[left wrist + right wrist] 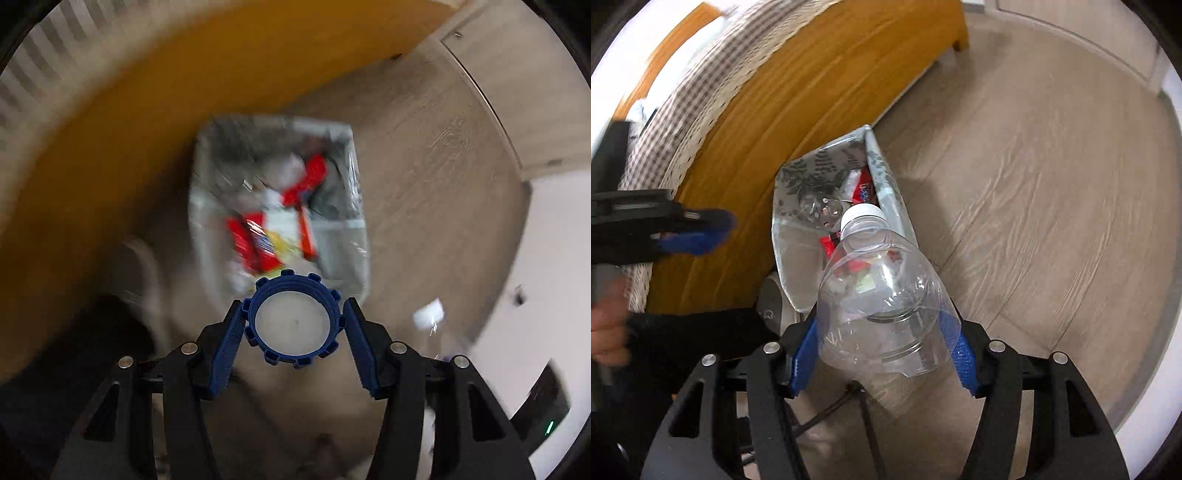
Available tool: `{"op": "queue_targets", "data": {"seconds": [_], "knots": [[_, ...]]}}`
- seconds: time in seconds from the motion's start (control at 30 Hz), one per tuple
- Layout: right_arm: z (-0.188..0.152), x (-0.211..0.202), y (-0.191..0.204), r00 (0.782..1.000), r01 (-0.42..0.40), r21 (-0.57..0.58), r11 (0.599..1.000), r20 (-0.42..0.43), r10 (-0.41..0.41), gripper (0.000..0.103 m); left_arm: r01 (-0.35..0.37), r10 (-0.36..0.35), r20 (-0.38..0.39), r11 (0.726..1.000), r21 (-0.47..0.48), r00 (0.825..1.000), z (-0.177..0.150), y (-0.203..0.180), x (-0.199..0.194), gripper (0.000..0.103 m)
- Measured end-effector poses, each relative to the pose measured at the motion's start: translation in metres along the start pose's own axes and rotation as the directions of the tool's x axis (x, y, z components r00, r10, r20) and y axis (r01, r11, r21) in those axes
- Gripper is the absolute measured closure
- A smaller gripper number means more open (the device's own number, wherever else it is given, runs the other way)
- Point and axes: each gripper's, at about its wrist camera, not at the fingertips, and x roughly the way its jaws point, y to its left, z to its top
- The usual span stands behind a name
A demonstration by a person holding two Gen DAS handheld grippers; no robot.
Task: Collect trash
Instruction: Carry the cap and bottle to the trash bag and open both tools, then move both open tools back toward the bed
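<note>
My left gripper (293, 317) is shut on a blue ridged bottle cap (293, 321) with a white inside, held just above the near rim of the trash bin (332, 229). The bin is lined with clear plastic and holds red and white wrappers (258, 243). My right gripper (882, 332) is shut on a clear empty plastic bottle (879, 288) with a white cap, neck pointing at the bin (886, 177). The left gripper (698, 232) also shows in the right wrist view, blurred, left of the bin.
A wooden bed frame (768, 140) with a checked cover (676, 122) stands right behind the bin. Pale wood floor (1052, 203) spreads to the right. A white scrap (428, 312) lies on the floor. A dark cable (831, 410) runs under my right gripper.
</note>
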Motion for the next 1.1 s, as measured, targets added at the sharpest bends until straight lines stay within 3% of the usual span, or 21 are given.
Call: {"op": "queue_targets", "data": {"seconds": [0.03,0.1,0.13,0.17,0.3,0.43,0.63,0.7,0.77,0.83,0.93,1.1], "knots": [[0.000,0.001,-0.002,1.000,-0.002,0.009,1.000,0.000,0.002,0.043,0.017,-0.017,-0.028,0.999,-0.032,0.999,0.002,0.005,0.020,0.050],[0.002,0.001,-0.006,1.000,0.008,0.017,1.000,0.007,-0.008,0.043,-0.040,0.032,-0.114,0.997,-0.070,0.993,0.005,0.013,0.054,0.045],[0.003,0.001,-0.007,1.000,0.008,0.017,1.000,0.011,-0.008,0.043,-0.087,0.074,-0.156,0.993,-0.076,0.985,0.007,0.018,0.067,0.035],[0.004,0.001,-0.009,1.000,0.007,0.019,1.000,0.016,-0.007,0.043,-0.113,0.097,-0.169,0.990,-0.083,0.981,0.008,0.026,0.072,0.033],[0.005,0.010,-0.013,1.000,0.019,0.029,0.999,0.018,-0.020,0.043,-0.177,0.157,-0.132,0.972,-0.156,0.979,0.005,0.047,0.069,0.026],[0.010,0.025,0.003,1.000,0.010,-0.027,1.000,-0.009,-0.010,0.042,-0.181,0.154,-0.132,0.958,-0.222,0.979,0.000,0.057,0.059,0.026],[0.041,0.065,0.049,0.999,0.004,-0.137,0.991,-0.040,-0.009,0.040,-0.344,0.340,-0.052,0.923,-0.174,0.939,0.001,0.051,0.036,0.025],[0.060,0.089,0.059,0.997,-0.043,-0.155,0.987,-0.075,0.032,0.030,-0.337,0.335,-0.043,0.923,-0.185,0.941,0.001,0.054,0.029,0.025],[0.071,0.111,0.061,0.991,0.032,-0.173,0.984,-0.120,-0.053,0.030,-0.302,0.299,-0.047,0.928,-0.218,0.953,-0.002,0.060,0.023,0.024],[0.074,0.113,0.058,0.988,0.101,-0.181,0.978,-0.094,-0.119,0.030,-0.274,0.269,-0.055,0.928,-0.252,0.962,-0.006,0.065,0.020,0.024],[0.068,0.100,0.045,0.993,0.086,-0.114,0.990,-0.069,-0.095,0.030,-0.247,0.236,-0.072,0.929,-0.275,0.969,-0.009,0.067,0.019,0.024],[0.039,0.077,0.027,0.987,0.145,-0.107,0.984,-0.054,-0.151,0.030,-0.307,0.308,-0.035,0.920,-0.245,0.951,-0.011,0.058,0.016,0.024]]}}
